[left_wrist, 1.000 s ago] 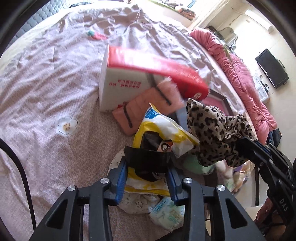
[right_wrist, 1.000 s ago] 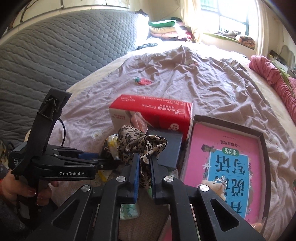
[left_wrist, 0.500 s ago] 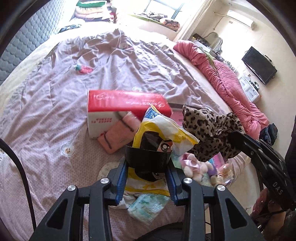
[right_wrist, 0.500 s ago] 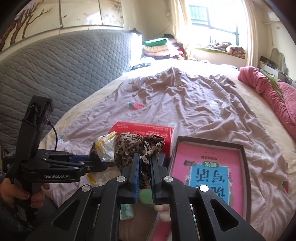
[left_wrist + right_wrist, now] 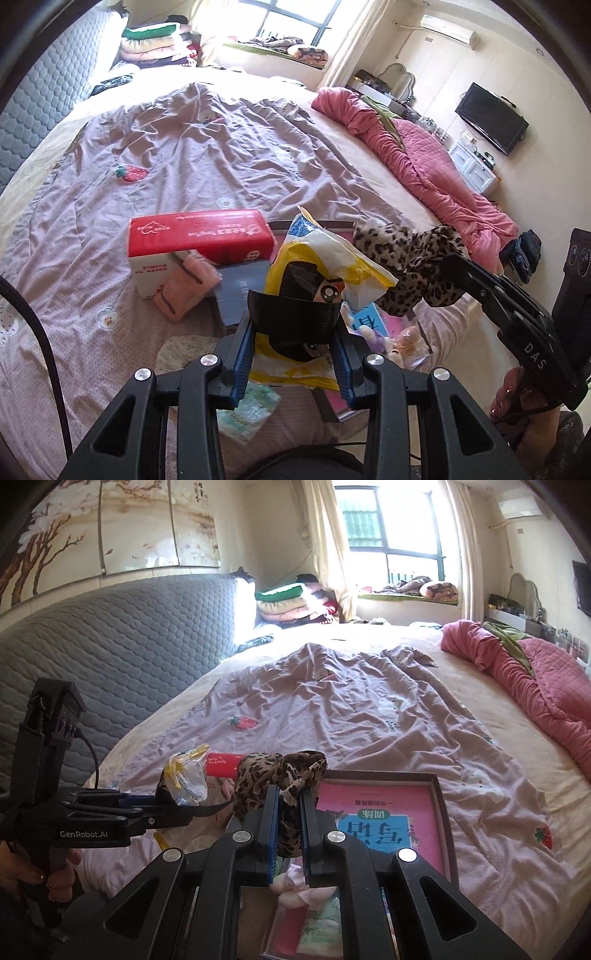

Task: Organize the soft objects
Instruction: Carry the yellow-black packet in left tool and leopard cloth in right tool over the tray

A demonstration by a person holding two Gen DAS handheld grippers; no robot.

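My left gripper is shut on a yellow and white plastic packet with a cartoon face, held above the bed; it also shows in the right wrist view. My right gripper is shut on a leopard-print cloth, held up beside the packet; the cloth shows in the left wrist view. Below lie a red and white tissue box, a pink folded cloth, a small tissue pack and a plush toy.
A pink book in a dark tray lies on the mauve bedsheet. A dark grey notebook leans by the tissue box. A pink quilt lies along the right. A grey headboard stands on the left.
Both grippers have risen with their loads and tilted up, so the items on the bed look smaller and lower and more of the room shows.
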